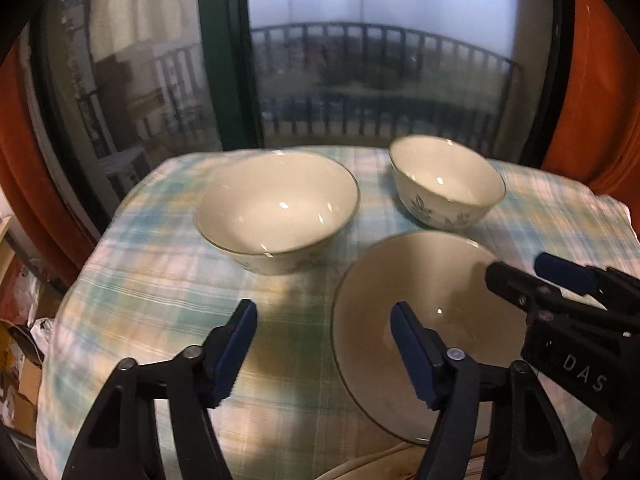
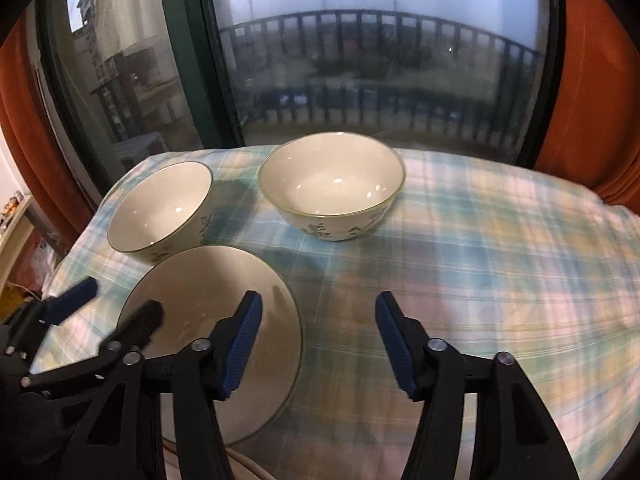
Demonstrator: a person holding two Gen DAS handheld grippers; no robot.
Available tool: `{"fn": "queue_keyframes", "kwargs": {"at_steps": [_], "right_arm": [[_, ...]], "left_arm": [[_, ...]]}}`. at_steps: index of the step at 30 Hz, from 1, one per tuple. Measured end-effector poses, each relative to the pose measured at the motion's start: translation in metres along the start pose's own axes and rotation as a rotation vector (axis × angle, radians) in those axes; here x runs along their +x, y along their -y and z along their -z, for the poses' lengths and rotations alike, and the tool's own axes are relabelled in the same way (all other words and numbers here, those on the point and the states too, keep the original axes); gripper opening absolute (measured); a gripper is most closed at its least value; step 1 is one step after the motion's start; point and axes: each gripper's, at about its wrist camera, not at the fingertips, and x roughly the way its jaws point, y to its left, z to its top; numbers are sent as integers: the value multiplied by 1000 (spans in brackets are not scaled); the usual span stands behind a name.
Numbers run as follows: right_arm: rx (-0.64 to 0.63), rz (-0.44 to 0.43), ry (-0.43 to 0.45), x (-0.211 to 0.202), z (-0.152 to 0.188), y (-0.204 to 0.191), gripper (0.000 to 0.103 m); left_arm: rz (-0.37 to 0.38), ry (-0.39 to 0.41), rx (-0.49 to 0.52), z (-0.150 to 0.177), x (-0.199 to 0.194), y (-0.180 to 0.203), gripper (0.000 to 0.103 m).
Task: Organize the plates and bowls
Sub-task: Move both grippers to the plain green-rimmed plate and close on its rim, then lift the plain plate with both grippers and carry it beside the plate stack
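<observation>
Plainly, both sets of tongs are parted with nothing between the pads: left tongs (image 1: 324,350) straddle the near-left rim of the plate (image 1: 420,320), right tongs (image 2: 318,344) hang over bare checked cloth (image 2: 500,272) just right of that plate. Larger bowl (image 1: 276,210) sits ahead of the left tongs, smaller bowl (image 1: 446,184) ahead and to their right; the bowls stand apart, the larger close beside the plate. Risks, as judged: the cloth over the surface looks soft and rumpled, so a pad pushed under the plate rim could snag and drag fabric, shifting the bowls; glazed rims may slip from a thin pinch; the two tongs sit close together over the plate and could collide; nesting one bowl in another carelessly could chip it. Writing: only "DAS" (image 1: 584,372), white letters on the right tongs' body in the left wrist view.
</observation>
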Motion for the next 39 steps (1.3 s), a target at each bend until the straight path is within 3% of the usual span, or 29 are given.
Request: {"fn": "queue_keyframes", "kwargs": {"at_steps": [2, 7, 9, 15, 19, 39], "right_arm": [[-2, -21, -8, 4, 0, -3, 51], [-39, -42, -39, 14, 3, -14, 26], [-52, -41, -42, 15, 4, -16, 25], [-49, -23, -39, 13, 5, -18, 24], [-49, -2, -15, 6, 5, -19, 24], [10, 29, 97, -90, 41, 32, 24]], "left_arm": [[14, -18, 23, 2, 4, 6, 59], [28, -26, 59, 3, 7, 17, 43], [44, -34, 69, 3, 9, 19, 39], [31, -39, 37, 1, 9, 20, 38], [13, -1, 54, 2, -2, 25, 38], [64, 91, 96, 28, -77, 88, 38]]}}
